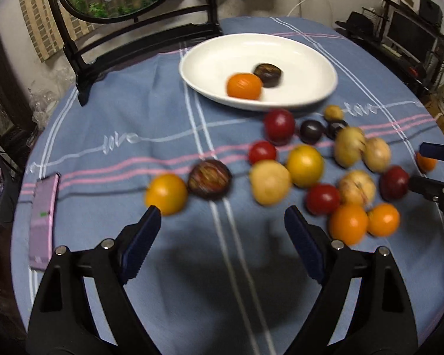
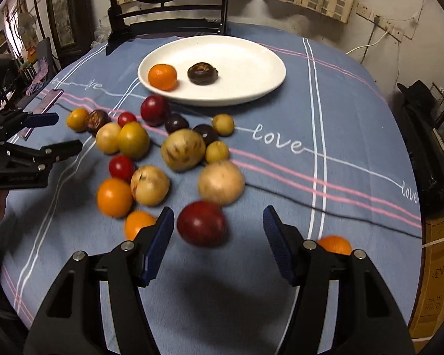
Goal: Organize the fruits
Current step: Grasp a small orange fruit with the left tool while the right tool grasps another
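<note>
Two fisheye views look down across a round table covered by a blue cloth (image 1: 127, 195) with white and pink stripes. At the far side sits a white oval ceramic plate (image 1: 307, 56) holding one small orange citrus fruit (image 1: 244, 85) and one dark brown wrinkled round fruit (image 1: 268, 74), just beside each other. The remaining loose fruits (image 2: 151, 153) — red, yellow, tan, orange and dark purple — lie scattered on the cloth in front of the plate.

Only the left wrist view shows a pale purple flat phone-like slab (image 1: 43, 219) lying whole near the table's left edge; the right wrist view catches just a sliver of it. Only the right wrist view shows an orange fruit (image 2: 334, 244) half hidden behind the right claw's finger, and the word "love" stitched clearly on the cloth.

The left gripper (image 1: 222, 222), black with blue pads, tilts downward over bare cloth, its jaws spread wide with nothing between them. The right gripper (image 2: 219, 224) also tilts downward, its jaws parted, and a dark red round fruit (image 2: 201, 223) lies between them on the cloth, with a gap on each side, so it is not gripped.

Near fruits are smeared by motion blur, so their kinds are hard to tell. A dark wooden stand (image 1: 83, 68) with a round fish picture is cut off at the top.
</note>
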A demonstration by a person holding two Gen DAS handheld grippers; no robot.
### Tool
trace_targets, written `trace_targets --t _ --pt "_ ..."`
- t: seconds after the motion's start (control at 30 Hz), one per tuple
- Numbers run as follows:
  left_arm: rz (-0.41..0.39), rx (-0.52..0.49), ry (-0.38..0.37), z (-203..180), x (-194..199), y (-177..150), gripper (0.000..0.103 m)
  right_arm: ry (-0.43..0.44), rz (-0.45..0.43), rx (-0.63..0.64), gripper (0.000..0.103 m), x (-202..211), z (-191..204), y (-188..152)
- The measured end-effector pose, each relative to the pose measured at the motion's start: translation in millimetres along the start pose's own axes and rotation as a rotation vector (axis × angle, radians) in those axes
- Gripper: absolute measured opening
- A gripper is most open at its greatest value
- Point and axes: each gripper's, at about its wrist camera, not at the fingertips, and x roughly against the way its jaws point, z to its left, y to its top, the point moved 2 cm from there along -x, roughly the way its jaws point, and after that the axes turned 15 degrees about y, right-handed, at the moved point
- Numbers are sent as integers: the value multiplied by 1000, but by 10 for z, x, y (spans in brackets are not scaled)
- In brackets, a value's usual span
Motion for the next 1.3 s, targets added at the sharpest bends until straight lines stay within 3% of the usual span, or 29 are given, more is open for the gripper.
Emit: trace_targets --t 0.23,0.47,0.7,0.8,1.03,1.3 --pt "48 -30 -44 -291 14 -132 87 -11 24 30 63 -68 145 -172" --pt "41 -65 -90 -535 101 -191 87 65 51 123 63 -112 410 -229" --pt "68 -65 -104 -512 59 -204 87 151 93 145 63 -330 555 -242" --pt "75 -54 -110 -482 55 -207 87 139 85 145 63 -458 587 -217" --pt "73 -30 -126 -420 73 -186 87 80 25 146 37 -512 544 -147" --pt "65 -53 -210 -497 141 -193 88 76 6 166 36 -422 535 -159"
